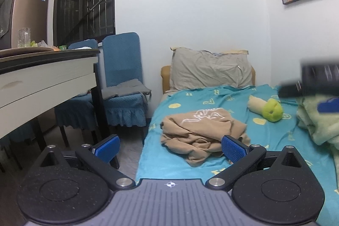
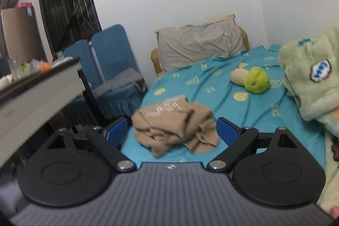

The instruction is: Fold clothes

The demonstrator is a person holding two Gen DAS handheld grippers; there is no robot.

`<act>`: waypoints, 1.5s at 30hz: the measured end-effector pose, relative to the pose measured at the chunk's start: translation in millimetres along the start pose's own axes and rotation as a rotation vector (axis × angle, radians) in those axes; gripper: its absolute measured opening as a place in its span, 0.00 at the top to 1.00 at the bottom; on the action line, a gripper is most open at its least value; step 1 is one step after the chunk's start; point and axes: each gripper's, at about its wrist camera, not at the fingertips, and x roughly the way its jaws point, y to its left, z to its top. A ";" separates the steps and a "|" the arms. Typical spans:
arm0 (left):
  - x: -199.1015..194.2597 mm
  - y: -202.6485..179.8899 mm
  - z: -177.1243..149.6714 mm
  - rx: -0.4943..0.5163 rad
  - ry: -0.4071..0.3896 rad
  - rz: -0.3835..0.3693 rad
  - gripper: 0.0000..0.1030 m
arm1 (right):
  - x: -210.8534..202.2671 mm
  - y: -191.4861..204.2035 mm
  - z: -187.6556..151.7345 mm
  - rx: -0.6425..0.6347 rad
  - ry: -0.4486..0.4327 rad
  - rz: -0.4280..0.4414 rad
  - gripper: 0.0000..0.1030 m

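A crumpled tan garment (image 1: 201, 132) with a white print lies on the turquoise bedsheet (image 1: 264, 141) near the bed's left edge. It also shows in the right wrist view (image 2: 175, 124). My left gripper (image 1: 170, 148) is open and empty, held short of the garment, apart from it. My right gripper (image 2: 172, 132) is open and empty, also just short of the garment. The right gripper shows blurred at the right edge of the left wrist view (image 1: 317, 86).
A green and cream plush toy (image 1: 267, 108) lies further up the bed. A pale green fleece blanket (image 2: 311, 86) is heaped at the right. A grey pillow (image 1: 211, 69) leans at the headboard. A table (image 1: 42, 82) and blue-covered chairs (image 1: 122, 86) stand at the left.
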 end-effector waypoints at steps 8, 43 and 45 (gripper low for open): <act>6.0 -7.9 -14.3 0.087 -0.008 -0.043 0.00 | 8.9 -22.8 6.6 -0.134 0.052 -0.077 0.10; 229.1 -86.9 19.3 0.093 0.022 -0.251 0.89 | 77.8 -129.8 -5.5 0.078 0.081 -0.171 0.10; 197.1 -75.9 32.5 0.043 -0.019 -0.268 0.90 | 73.6 -129.0 -4.1 0.082 0.072 -0.170 0.10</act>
